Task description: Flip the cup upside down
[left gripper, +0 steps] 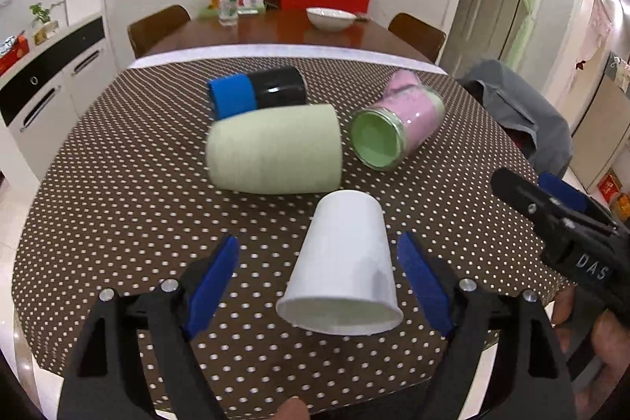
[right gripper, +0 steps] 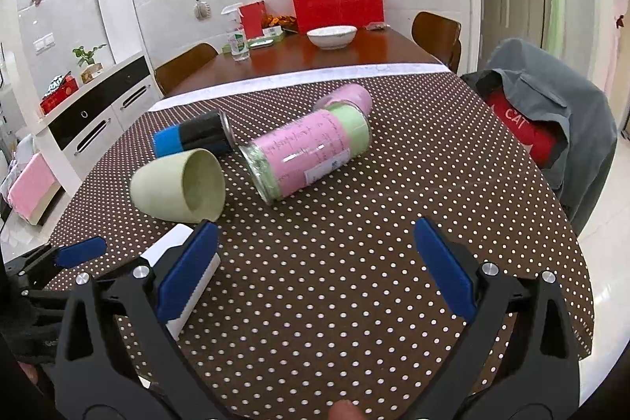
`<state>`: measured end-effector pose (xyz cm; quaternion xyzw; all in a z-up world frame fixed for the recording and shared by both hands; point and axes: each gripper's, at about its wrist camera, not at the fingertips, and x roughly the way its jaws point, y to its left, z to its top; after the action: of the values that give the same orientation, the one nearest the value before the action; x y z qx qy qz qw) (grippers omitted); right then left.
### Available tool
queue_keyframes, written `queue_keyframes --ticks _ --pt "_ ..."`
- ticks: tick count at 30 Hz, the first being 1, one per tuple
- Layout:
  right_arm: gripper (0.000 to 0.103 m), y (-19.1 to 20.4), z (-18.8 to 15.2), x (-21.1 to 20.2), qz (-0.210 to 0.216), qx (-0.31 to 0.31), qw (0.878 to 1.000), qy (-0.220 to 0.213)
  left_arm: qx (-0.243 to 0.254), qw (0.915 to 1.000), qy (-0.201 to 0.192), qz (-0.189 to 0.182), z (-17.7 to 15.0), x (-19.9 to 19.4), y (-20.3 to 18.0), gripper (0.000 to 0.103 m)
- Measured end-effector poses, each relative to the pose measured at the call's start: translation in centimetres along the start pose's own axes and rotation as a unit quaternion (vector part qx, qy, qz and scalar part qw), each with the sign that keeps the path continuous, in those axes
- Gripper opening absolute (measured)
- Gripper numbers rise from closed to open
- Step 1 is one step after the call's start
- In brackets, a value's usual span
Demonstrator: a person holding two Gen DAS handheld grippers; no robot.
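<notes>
Currently the left hand-held gripper (left gripper: 317,286) is spread wide, its blue pads standing clear on either side of the white paper cup (left gripper: 341,266), which appears mouth-down on the dotted desk (left gripper: 118,184) at the near edge, at 6 o'clock from the pale green cup (left gripper: 275,148) lying on its side. Since no pad touches the paper wall, an uneven closure could push the light cup sideways or crush its thin wall. Moving right, the green cup sits just beyond at 12 o'clock; a forward nudge could roll it into the blue-and-black bottle (left gripper: 258,90). Further right, the pink-labelled jar (left gripper: 397,123) lies on its side at 1 o'clock and may also roll if struck. The right hand-held gripper (right gripper: 315,262) is likewise open and empty, close beside the cup, so the two tools could collide.
</notes>
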<state>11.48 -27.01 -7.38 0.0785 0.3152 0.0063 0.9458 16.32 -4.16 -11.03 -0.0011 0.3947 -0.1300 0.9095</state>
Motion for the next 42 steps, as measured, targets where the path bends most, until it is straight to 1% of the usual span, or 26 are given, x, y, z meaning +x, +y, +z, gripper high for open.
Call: queue_keyframes --ticks 7,15,21,27,31,34,42 --pt "0.097 1.6 0.5 -1.4 0.008 -0.011 1.000 -0.016 -0.002 0.9993 -0.034 0.017 -0.3 -2.5 0.8 0.082" --pt "0.097 2.8 0.6 -2.4 0.013 -0.015 0.999 -0.024 -0.001 0.9970 -0.071 0.032 -0.3 -5.2 1.4 0.082" --pt "0.097 3.5 0.7 -3.0 0.015 -0.021 0.999 -0.030 -0.001 0.9939 -0.100 0.047 -0.5 -7.1 1.5 0.082" --pt "0.097 3.8 0.9 -3.4 0.024 -0.023 0.999 -0.033 -0.007 0.9888 -0.135 0.065 -0.8 -9.2 2.0 0.082" --pt "0.097 3.3 0.9 -3.0 0.049 -0.005 0.999 -0.016 -0.011 0.9855 -0.152 0.075 -1.1 -10.3 2.5 0.082" --pt "0.097 3.2 0.9 -2.5 0.063 0.008 0.998 -0.002 -0.016 0.9844 -0.157 0.079 -1.2 -10.7 3.0 0.082" --pt "0.097 3.9 0.7 -1.4 0.084 0.026 0.996 0.031 -0.019 0.9806 -0.167 0.102 -1.6 -10.8 4.2 0.082"
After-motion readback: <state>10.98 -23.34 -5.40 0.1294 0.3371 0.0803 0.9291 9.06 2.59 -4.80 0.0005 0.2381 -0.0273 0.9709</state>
